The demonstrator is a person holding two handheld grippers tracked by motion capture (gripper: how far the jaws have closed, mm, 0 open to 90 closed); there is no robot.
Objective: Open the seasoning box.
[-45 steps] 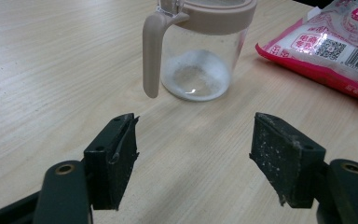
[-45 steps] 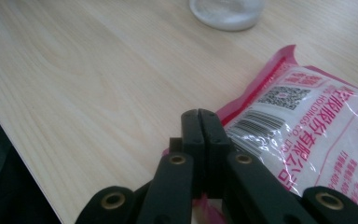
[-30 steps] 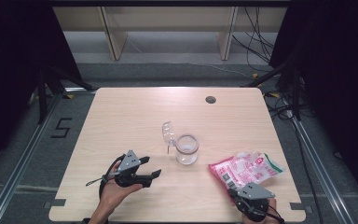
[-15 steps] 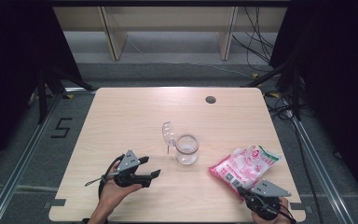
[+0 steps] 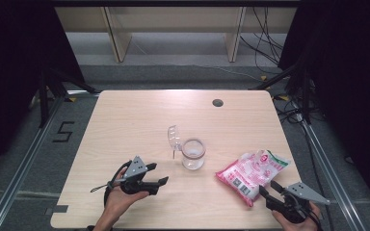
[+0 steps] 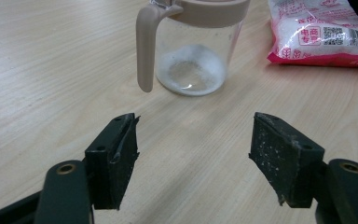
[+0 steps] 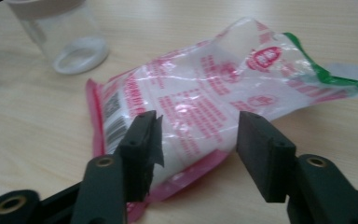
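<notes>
Right gripper [image 5: 271, 191] jaws apart, just near of pink sugar bag [image 5: 252, 172], not clamped. Left gripper [image 5: 157, 174] jaws apart, near-left of glass jar [image 5: 193, 153]. Bag at table's near right.

Our left gripper [image 6: 193, 161], jaws spread wide, faces the glass jar [image 6: 193, 44]; its beige handle [image 6: 145, 46] hangs left. Pink bag [image 6: 319, 32] beyond, on the table [image 6: 42, 70].

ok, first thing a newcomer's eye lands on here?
Probably the pink-and-white bag, lying flat near the table's right front edge, with the open right gripper just short of its near end. Next, the clear jar at mid-table, lid flipped open and a little white powder at its bottom, with the open left gripper pointing toward it.
</notes>
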